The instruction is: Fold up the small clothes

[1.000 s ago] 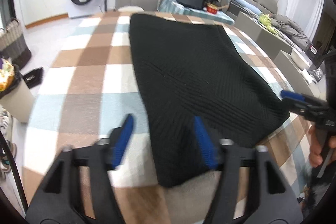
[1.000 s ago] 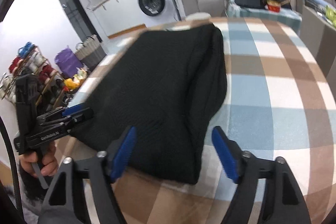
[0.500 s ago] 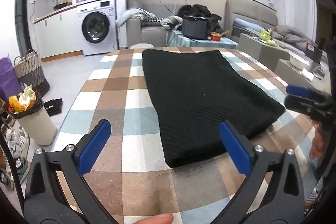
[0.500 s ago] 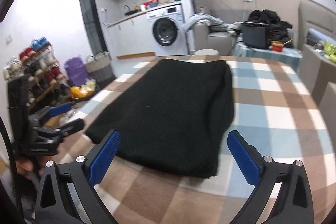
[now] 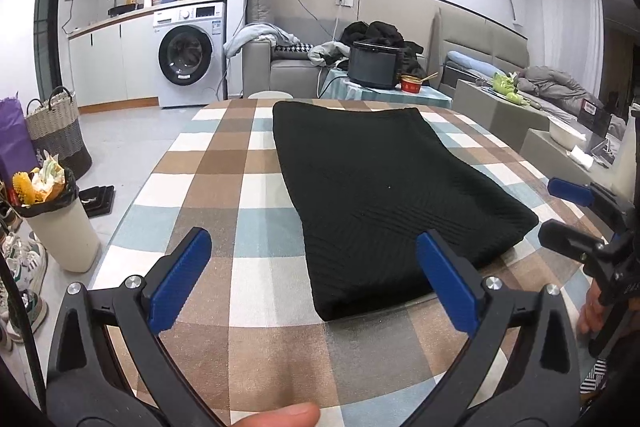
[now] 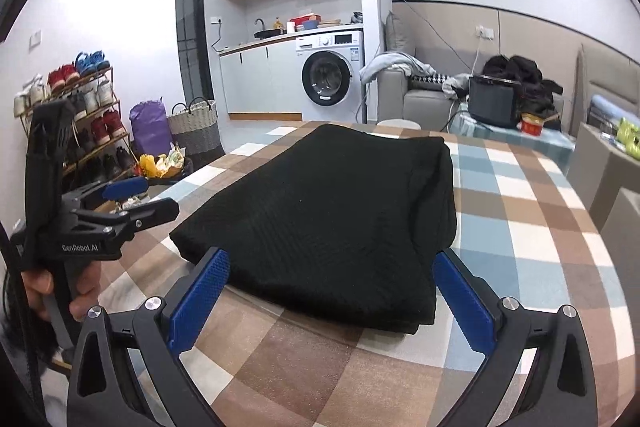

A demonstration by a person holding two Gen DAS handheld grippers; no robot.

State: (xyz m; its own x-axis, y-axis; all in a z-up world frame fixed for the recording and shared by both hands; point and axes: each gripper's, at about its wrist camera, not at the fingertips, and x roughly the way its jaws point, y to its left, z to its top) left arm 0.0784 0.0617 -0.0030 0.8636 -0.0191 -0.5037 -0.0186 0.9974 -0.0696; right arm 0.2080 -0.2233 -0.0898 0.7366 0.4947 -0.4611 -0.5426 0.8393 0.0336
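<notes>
A black knit garment [image 5: 384, 195] lies folded into a flat rectangle on the checked tablecloth [image 5: 224, 163]. My left gripper [image 5: 312, 247] is open wide, just short of the garment's near left corner, with nothing between its blue pads. In the right wrist view the same garment [image 6: 332, 211] lies ahead. My right gripper [image 6: 330, 263] is open wide in front of its near edge, touching nothing. Each gripper shows in the other's view: the right gripper [image 5: 554, 209] at the far right, and the left gripper [image 6: 156, 195] at the left, held by a hand.
The checked table [image 6: 520, 227] reaches to the right of the garment. Left of the table stand a white bin [image 5: 60, 227], a woven basket [image 5: 56, 131] and a shoe rack [image 6: 80, 115]. Behind are a washing machine [image 5: 188, 59], a sofa and a black pot [image 5: 374, 65].
Both grippers opened from a narrower gap to full width and drew back from the garment's near edge. Both views tilted up and now show more of the room.
</notes>
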